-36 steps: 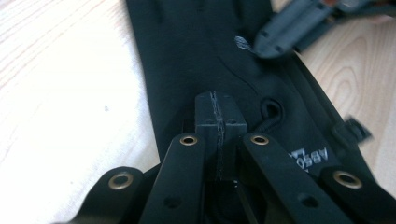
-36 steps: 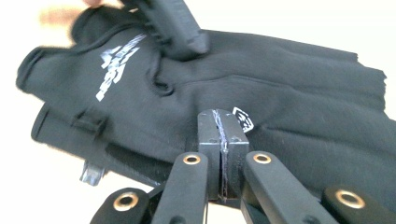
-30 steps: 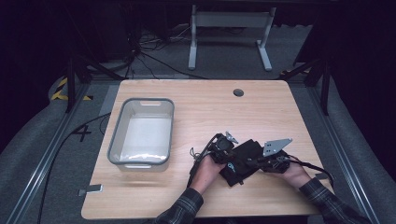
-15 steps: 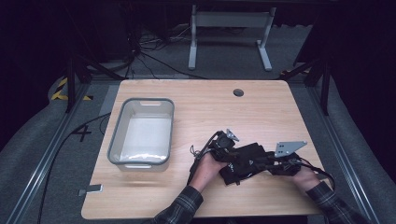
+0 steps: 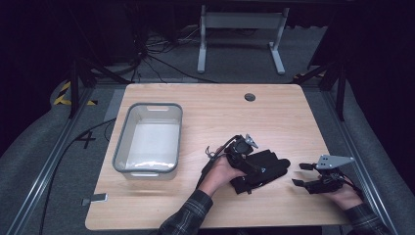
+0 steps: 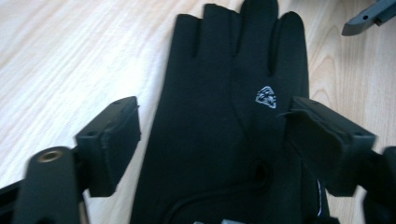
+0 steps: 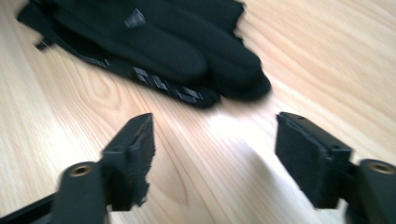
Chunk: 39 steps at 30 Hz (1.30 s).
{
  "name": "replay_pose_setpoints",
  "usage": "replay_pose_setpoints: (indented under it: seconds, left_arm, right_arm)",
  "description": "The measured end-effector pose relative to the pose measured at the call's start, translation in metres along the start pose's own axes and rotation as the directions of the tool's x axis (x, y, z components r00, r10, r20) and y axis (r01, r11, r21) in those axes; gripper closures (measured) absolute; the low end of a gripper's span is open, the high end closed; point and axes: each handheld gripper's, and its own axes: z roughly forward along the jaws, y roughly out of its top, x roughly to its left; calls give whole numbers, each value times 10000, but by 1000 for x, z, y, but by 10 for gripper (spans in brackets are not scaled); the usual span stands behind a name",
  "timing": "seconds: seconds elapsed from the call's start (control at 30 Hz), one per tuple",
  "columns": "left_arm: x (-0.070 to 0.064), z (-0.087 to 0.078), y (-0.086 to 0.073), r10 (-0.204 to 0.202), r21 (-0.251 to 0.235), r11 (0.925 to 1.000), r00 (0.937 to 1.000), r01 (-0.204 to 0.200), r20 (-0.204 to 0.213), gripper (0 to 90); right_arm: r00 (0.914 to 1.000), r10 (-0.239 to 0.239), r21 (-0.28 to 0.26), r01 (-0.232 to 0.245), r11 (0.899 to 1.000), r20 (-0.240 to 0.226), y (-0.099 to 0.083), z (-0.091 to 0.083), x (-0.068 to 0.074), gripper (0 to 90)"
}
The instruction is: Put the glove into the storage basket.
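1. A black fabric glove (image 5: 259, 169) with a small white emblem on its back lies flat on the light wooden counter (image 5: 215, 112), in the near right part of it. In the left gripper view its fingers point away from the camera.
2. In the high view the glove's long axis runs from near-left to far-right, fingertips toward the right edge of the counter.
3. The left tongs (image 6: 212, 140) sit low over the glove's cuff end, jaws spread wide apart on either side of the palm, holding nothing. The person's left hand (image 5: 222, 171) comes in from the near edge, in a plaid sleeve.
4. The right tongs (image 7: 215, 156) rest just beside the glove's fingertips, apart from them, jaws also wide apart with bare wood between them. The right hand (image 5: 342, 193) lies at the near right corner, and the tongs point left toward the glove.
5. A grey-rimmed clear plastic bin (image 5: 125, 147) stands to the left, well apart from the glove.
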Motion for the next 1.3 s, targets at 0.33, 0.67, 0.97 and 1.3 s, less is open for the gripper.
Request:
replay_pose_setpoints:
  seconds: [0.33, 0.67, 0.97, 1.3]
  left_arm:
    - [-9, 18, -2, 591, 591, 9965, 9982, -583, -131, 102]
    - [-15, 22, -4, 955, 996, 9909, 9944, -907, -443, 133]
    - [-19, 17, -6, 1029, 953, 9904, 9943, -997, -294, 406]
    - [-20, 14, -7, 1002, 782, 9919, 9950, -1000, 17, 691]
  right_arm:
    - [9995, -56, 263, 48, 9996, 315, -10, 4, -4, 185]
    - [9995, 21, 182, -27, 9998, 320, -11, 5, -5, 165]
    - [9995, 22, 157, -27, 9999, 310, -11, 6, -5, 159]
    - [9995, 30, 122, -33, 9999, 305, -11, 6, -5, 158]
